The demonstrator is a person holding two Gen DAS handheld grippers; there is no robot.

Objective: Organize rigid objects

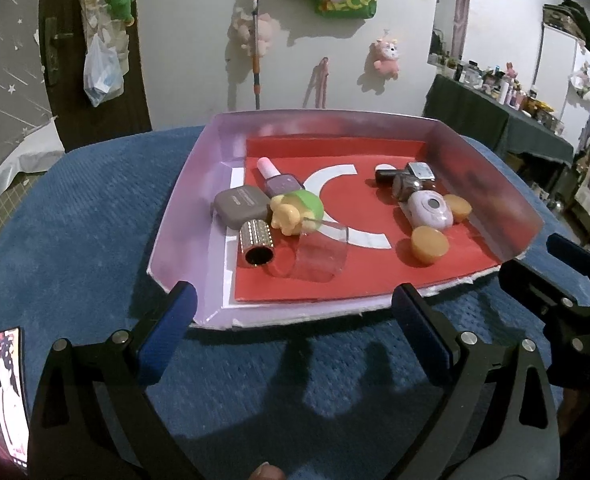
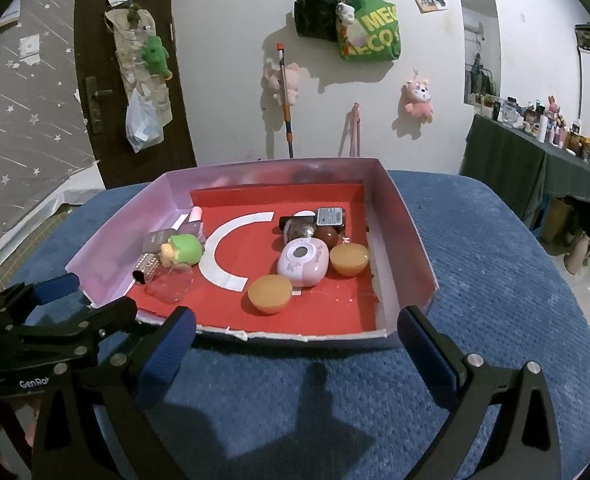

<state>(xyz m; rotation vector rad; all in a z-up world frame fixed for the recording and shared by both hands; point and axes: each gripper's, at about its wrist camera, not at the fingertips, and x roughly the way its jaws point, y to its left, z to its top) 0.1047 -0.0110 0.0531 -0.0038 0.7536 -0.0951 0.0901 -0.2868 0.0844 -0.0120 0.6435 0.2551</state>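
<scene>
Clear plastic cup [image 1: 322, 254] lies tipped in tray [image 1: 183, 216]; both hand-held grippers gape empty; nudge rolls it.

We see a lilac tray [image 1: 183, 216] with a red floor and white arcs, amber domes [image 2: 270, 294], a green-yellow toy [image 1: 295, 212], blue textured cloth [image 2: 495, 280].

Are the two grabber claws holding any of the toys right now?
No. The left gripper and right gripper are both open and empty, hovering over the blue cushion in front of the tray.
</scene>
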